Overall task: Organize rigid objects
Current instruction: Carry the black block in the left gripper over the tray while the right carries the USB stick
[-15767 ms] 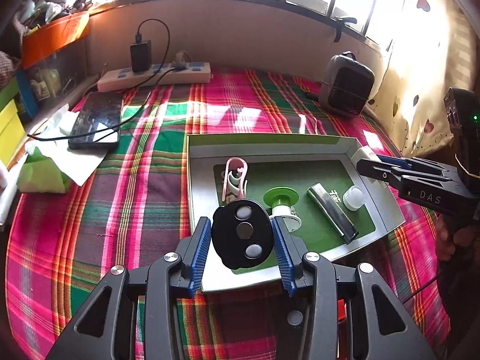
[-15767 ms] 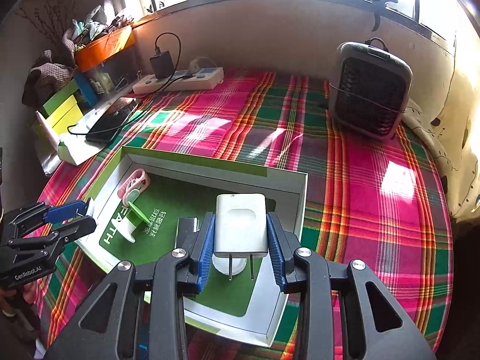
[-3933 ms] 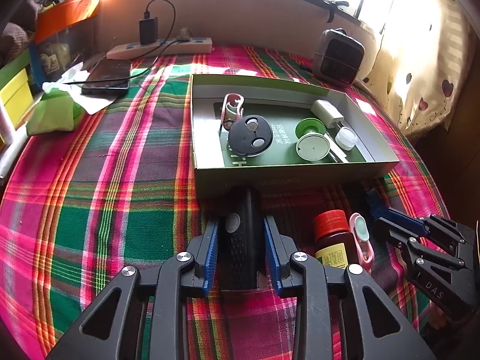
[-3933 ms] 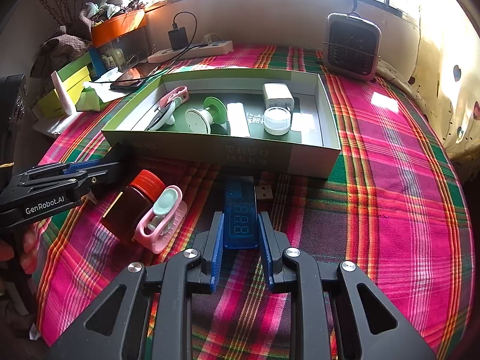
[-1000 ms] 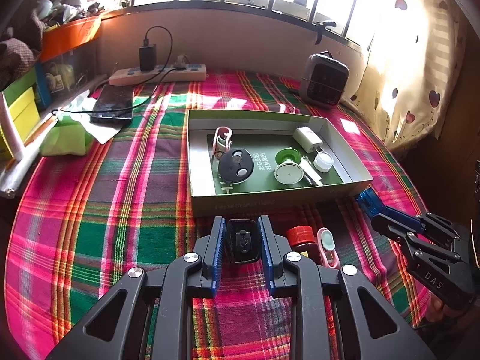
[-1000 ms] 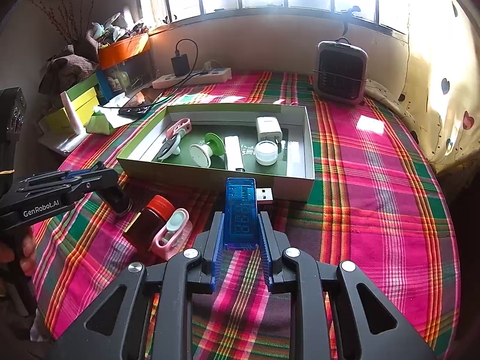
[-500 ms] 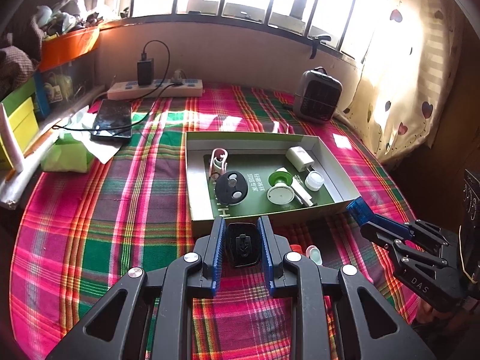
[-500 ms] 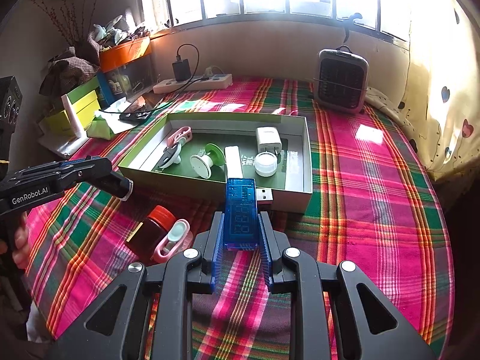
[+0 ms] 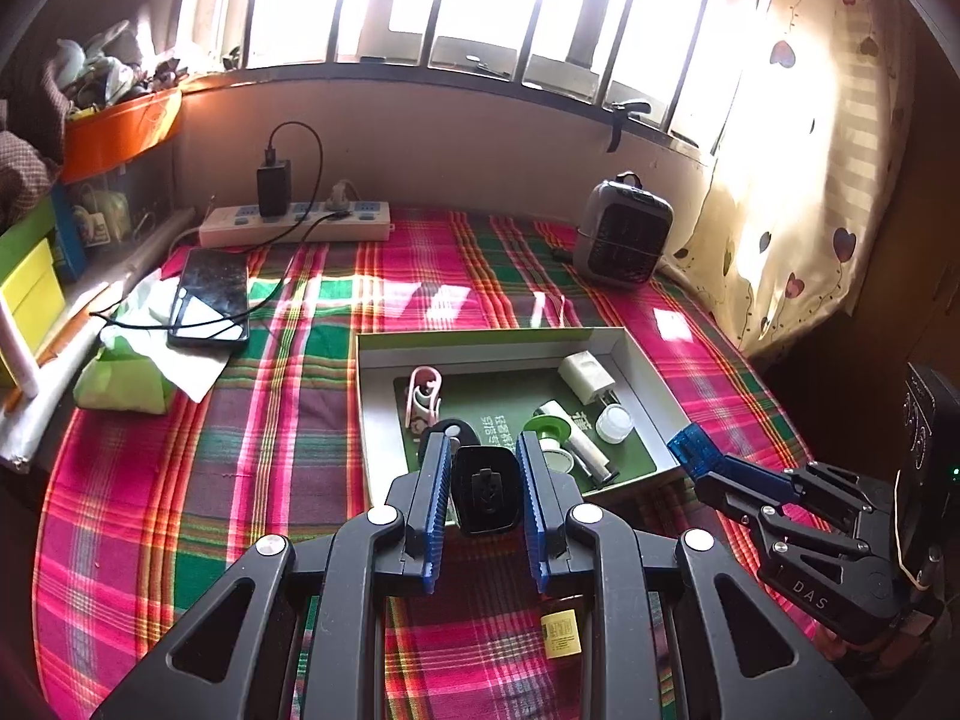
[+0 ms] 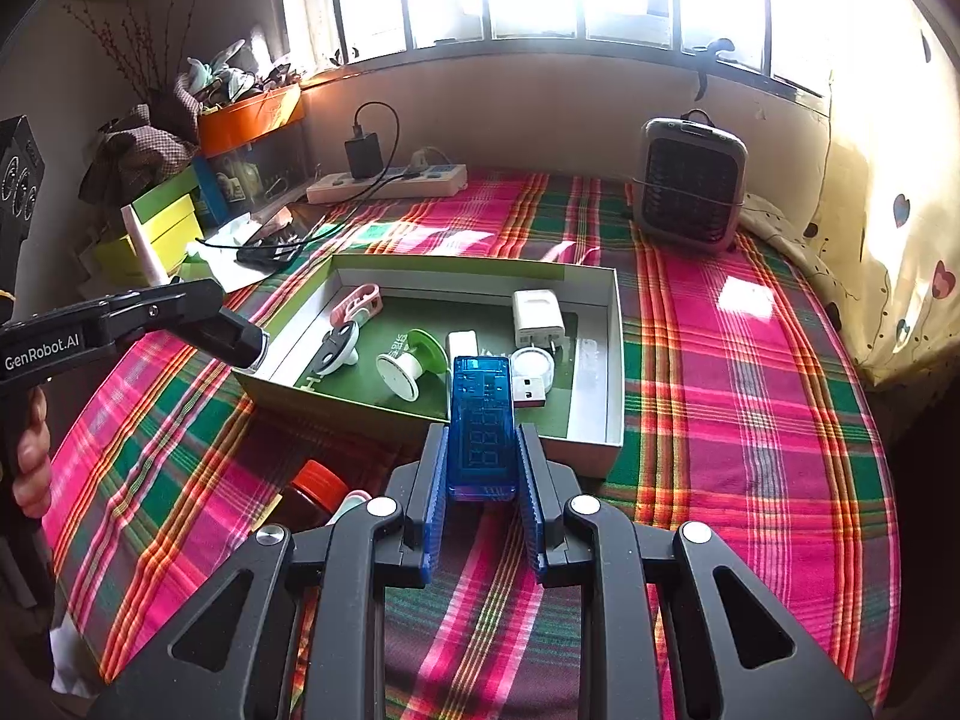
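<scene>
Left wrist view: both grippers loaded, held above the near edge of the tray.

Starting left, the left gripper (image 9: 483, 489) is pinched narrow on a small black clip-backed gadget (image 9: 485, 497), up off the plaid cloth (image 9: 270, 420) right over the tray's (image 9: 375, 420) near edge. Inside the tray there's a pink clip (image 9: 423, 396) at the left end, then a black disc (image 9: 451, 429), a green-and-white spool (image 9: 549, 433), a white charger (image 9: 587, 377) and a little white cap (image 9: 613, 423) toward the right end. Over on the right, the right gripper (image 10: 483, 468) is clamped on a blue USB meter (image 10: 482, 423), plug end poking over the tray's near right corner. A red-capped bottle (image 10: 315, 489) sits on the cloth just outside the tray's near wall.
</scene>
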`<control>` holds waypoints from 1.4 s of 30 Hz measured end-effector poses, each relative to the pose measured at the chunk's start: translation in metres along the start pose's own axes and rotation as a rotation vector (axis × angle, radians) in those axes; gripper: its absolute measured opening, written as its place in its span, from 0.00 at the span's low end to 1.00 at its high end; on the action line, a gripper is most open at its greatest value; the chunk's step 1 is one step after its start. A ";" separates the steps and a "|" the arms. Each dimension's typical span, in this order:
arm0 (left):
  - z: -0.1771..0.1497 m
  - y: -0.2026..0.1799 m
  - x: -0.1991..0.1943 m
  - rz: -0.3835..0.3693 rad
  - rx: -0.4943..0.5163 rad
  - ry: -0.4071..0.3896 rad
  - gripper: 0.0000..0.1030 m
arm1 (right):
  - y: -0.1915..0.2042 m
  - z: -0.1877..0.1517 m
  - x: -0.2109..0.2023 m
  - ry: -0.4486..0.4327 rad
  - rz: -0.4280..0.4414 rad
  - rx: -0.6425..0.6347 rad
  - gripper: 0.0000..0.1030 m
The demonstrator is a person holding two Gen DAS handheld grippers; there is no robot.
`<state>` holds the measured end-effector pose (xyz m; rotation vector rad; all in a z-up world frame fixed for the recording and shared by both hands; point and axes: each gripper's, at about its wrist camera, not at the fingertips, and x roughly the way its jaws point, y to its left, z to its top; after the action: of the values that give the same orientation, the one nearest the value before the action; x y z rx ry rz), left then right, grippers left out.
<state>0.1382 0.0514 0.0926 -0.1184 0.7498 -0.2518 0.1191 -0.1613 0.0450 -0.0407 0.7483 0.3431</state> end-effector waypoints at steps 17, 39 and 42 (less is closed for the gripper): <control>0.031 -0.001 0.045 -0.079 -0.020 0.049 0.21 | -0.005 0.028 0.040 0.045 0.026 -0.001 0.22; 0.044 -0.006 0.111 -0.094 -0.012 0.112 0.21 | -0.008 0.033 0.082 0.110 0.027 -0.021 0.22; 0.044 -0.006 0.115 -0.096 -0.008 0.103 0.21 | -0.007 0.033 0.085 0.113 0.016 -0.030 0.22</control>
<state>0.2484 0.0151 0.0506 -0.1499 0.8490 -0.3481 0.2007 -0.1378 0.0121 -0.0827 0.8558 0.3699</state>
